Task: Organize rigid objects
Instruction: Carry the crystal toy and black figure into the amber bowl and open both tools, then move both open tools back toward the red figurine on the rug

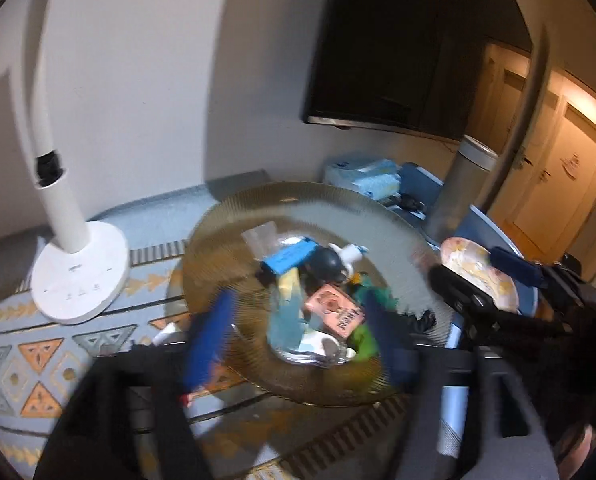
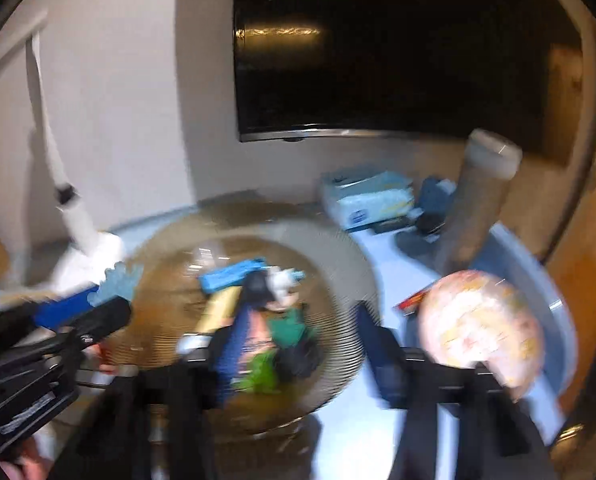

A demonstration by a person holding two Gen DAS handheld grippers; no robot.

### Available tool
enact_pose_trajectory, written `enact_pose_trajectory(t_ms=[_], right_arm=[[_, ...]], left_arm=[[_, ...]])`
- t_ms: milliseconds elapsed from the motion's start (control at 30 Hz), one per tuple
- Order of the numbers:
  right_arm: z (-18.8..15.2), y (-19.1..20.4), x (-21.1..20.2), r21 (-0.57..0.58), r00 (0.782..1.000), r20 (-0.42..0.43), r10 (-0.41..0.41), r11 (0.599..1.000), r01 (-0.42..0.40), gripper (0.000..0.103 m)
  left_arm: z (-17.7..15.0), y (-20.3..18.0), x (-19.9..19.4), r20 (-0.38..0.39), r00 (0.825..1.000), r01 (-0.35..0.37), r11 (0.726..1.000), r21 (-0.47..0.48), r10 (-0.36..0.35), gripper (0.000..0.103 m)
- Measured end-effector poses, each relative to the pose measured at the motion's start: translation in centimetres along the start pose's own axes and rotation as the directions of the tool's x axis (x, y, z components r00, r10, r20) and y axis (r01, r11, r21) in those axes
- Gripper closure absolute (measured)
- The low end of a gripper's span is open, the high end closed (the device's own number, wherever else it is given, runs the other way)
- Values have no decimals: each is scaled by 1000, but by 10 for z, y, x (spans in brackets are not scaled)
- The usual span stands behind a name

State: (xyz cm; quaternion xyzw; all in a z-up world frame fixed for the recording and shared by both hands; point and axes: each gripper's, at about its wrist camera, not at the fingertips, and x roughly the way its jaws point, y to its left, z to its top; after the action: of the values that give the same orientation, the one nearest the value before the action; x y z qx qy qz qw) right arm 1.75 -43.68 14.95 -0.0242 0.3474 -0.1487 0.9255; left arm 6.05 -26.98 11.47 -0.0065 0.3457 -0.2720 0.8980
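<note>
A wide amber ribbed glass plate [image 1: 217, 256] holds a heap of small things: a blue box [image 1: 287, 258], a pink card box [image 1: 334, 308], a dark and white figurine [image 1: 334, 262] and a green piece [image 1: 378, 294]. My left gripper [image 1: 298, 336] hovers over the near part of this heap, its blue fingers wide apart and gripping nothing. In the blurred right wrist view my right gripper [image 2: 304, 344] stands open over the same plate [image 2: 169, 248], with nothing pinched. A pink flowered dish [image 2: 482, 328] lies just right of its right finger.
A white lamp base [image 1: 81, 276] stands left of the plate on a patterned cloth [image 1: 37, 352]. Behind are a tissue box [image 1: 362, 176] and a tall grey cylinder [image 1: 462, 188]. The flowered dish rests in a blue tub [image 2: 538, 276]. A dark screen [image 1: 398, 40] hangs on the wall.
</note>
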Motion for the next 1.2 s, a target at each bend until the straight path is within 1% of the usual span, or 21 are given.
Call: enact_pose_trajectory(t_ms=[33, 67, 167, 200, 300, 367, 467, 633, 700, 733, 767, 833, 867, 967, 1033, 1067, 1200], right_arm=[[-2, 5, -7, -25, 1000, 28, -3, 1000, 3, 31], [-3, 7, -12, -39, 999, 43, 1, 999, 1, 31], [-8, 21, -31, -84, 996, 84, -18, 996, 26, 31], [-8, 24, -36, -91, 996, 91, -12, 996, 20, 31], [-10, 35, -56, -93, 994, 103, 46, 995, -37, 30], [-13, 45, -72, -98, 990, 112, 85, 992, -75, 29], [-17, 61, -88, -115, 986, 125, 110, 989, -95, 26], [-27, 86, -109, -143, 979, 128, 162, 979, -143, 25], [-34, 94, -114, -141, 974, 129, 185, 976, -166, 22], [-40, 97, -115, -132, 971, 127, 203, 974, -187, 16], [-44, 98, -114, -123, 967, 124, 221, 971, -206, 12], [-57, 101, -109, -102, 954, 111, 278, 958, -267, 10], [-65, 104, -103, -93, 947, 93, 306, 950, -298, 10], [-80, 113, -88, -81, 934, 39, 356, 933, -352, 10], [-88, 119, -80, -75, 929, 19, 371, 927, -368, 10], [-90, 121, -77, -77, 928, 15, 373, 926, -371, 10], [-103, 132, -63, -96, 930, -20, 368, 925, -368, 10]], left_arm=[[-2, 4, -8, 34, 999, 2, 1000, -11, -1, 21], [-3, 7, -13, 52, 999, 4, 1000, -15, -3, 21], [-5, 17, -33, 64, 998, -16, 1000, -19, 18, 21], [-8, 22, -43, 70, 997, -24, 999, -28, 26, 21], [-16, 39, -72, 90, 996, -22, 997, -68, 28, 21], [-22, 49, -89, 106, 993, -35, 996, -85, 44, 21], [-35, 64, -118, 133, 987, -76, 991, -107, 90, 20], [-54, 89, -154, 159, 979, -105, 984, -145, 128, 19], [-65, 99, -162, 156, 975, -131, 979, -157, 155, 10], [-71, 105, -164, 154, 972, -151, 974, -167, 177, 2], [-81, 112, -166, 155, 967, -171, 969, -180, 200, 1], [-97, 123, -164, 133, 964, -201, 960, -194, 228, 1], [-107, 130, -159, 107, 963, -221, 954, -204, 246, 1], [-129, 149, -142, 35, 961, -258, 933, -251, 275, 1], [-142, 163, -129, -27, 961, -269, 916, -296, 274, 1], [-147, 167, -125, -39, 961, -274, 914, -301, 275, 1], [-158, 178, -122, -52, 937, -347, 896, -278, 347, 1]])
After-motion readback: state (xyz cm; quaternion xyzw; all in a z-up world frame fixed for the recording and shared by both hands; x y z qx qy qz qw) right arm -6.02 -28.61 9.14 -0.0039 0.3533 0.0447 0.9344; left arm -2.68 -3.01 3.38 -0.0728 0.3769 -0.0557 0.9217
